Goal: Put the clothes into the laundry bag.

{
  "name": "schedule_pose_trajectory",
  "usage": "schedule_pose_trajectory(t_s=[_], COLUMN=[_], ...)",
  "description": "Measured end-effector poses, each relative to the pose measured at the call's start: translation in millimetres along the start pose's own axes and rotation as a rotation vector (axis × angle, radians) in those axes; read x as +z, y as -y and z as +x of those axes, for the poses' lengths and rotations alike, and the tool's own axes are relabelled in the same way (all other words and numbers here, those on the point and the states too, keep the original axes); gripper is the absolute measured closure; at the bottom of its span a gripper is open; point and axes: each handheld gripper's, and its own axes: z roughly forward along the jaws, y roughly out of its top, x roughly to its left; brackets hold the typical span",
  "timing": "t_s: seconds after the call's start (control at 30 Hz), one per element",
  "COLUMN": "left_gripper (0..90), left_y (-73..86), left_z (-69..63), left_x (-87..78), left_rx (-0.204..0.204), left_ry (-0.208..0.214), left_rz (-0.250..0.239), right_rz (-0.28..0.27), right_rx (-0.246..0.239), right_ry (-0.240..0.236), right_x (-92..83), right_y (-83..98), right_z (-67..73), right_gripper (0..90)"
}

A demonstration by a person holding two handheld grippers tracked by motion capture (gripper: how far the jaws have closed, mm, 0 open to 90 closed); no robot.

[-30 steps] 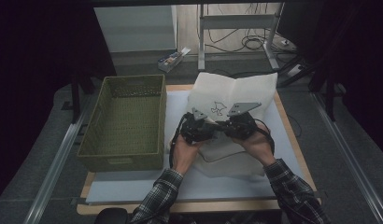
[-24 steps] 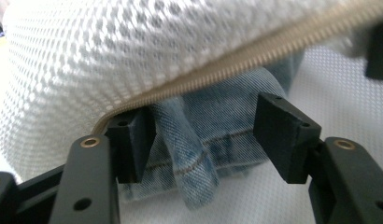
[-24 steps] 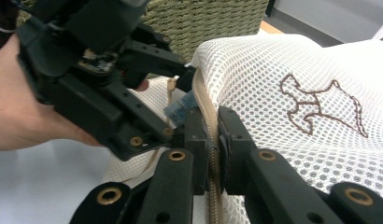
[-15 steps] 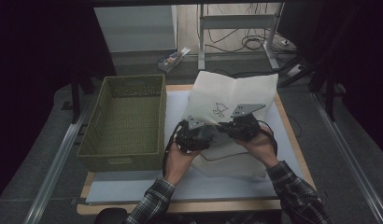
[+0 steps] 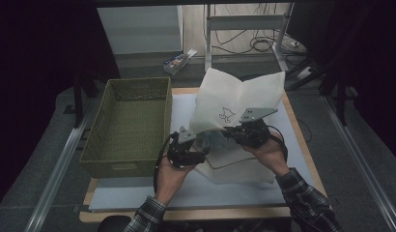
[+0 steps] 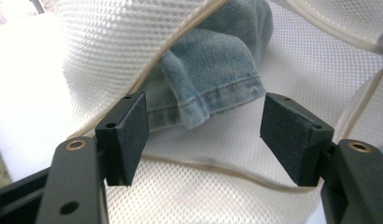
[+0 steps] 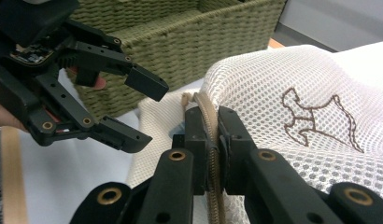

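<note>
right gripper (image 7: 210,135): clamped tight on the zipper edge (image 7: 209,154) of the white mesh bag (image 5: 237,99), holding that edge up so the bag stands open above the table.
left gripper (image 5: 189,152): jaws apart, nothing pinched. They've just been opening, w/ no cloth caught between the pads. Sits just left of the bag's mouth, close to the basket side.
jeans (image 6: 213,79): blue denim, tucked inside the mesh bag, hem poking out of the opening right in front of the left gripper's jaws. Not touching the pads afaict.
mesh bag: lower part lies flat on the white mat (image 5: 138,193), upper flap lifted and tilted back. Little brown animal outline (image 7: 315,119) stitched on the front.
basket (image 5: 131,123): green woven one, to the left of the bag, near the left gripper but apart from it.
hands: person's sleeves are plaid (image 5: 307,203), both come in from the bottom in the high view.
table (image 5: 302,140): wood edge showing around the mat.
</note>
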Motion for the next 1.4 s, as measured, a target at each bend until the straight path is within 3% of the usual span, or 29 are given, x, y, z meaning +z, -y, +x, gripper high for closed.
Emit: schedule_pose_trajectory(t_s=[0.17, 0.5, 1.03, 1.23, 1.4], left_gripper=[29.8, 20.0, 17.8, 18.0, 18.2], left_y=[2.9, 8.5, 4.3, 2.7, 1.2], left_z=[2.6, 9.5, 10.4, 7.0, 4.8], left_x=[-12.1, -26.5, -39.3, -39.0, -38.7], left_rx=[-0.002, -0.019, -0.004, 0.006, 0.01], left_ry=[0.0, 0.002, 0.011, 0.02, 0.025], left_rz=[-0.014, -0.024, -0.06, -0.056, -0.055], right_rz=[0.018, 0.073, 0.21, 0.224, 0.187], right_rx=[-0.005, 0.016, 0.035, 0.065, 0.154], right_ry=[-0.008, -0.008, 0.04, 0.114, 0.164], right_x=[-2.8, -12.8, -2.8, -19.0, -45.2], right_y=[5.4, 35.9, 81.7, 95.2, 106.5], right_z=[5.8, 10.3, 0.4, -14.2, -37.6], right_gripper=[82.4, 81.9, 82.7, 83.5, 83.9])
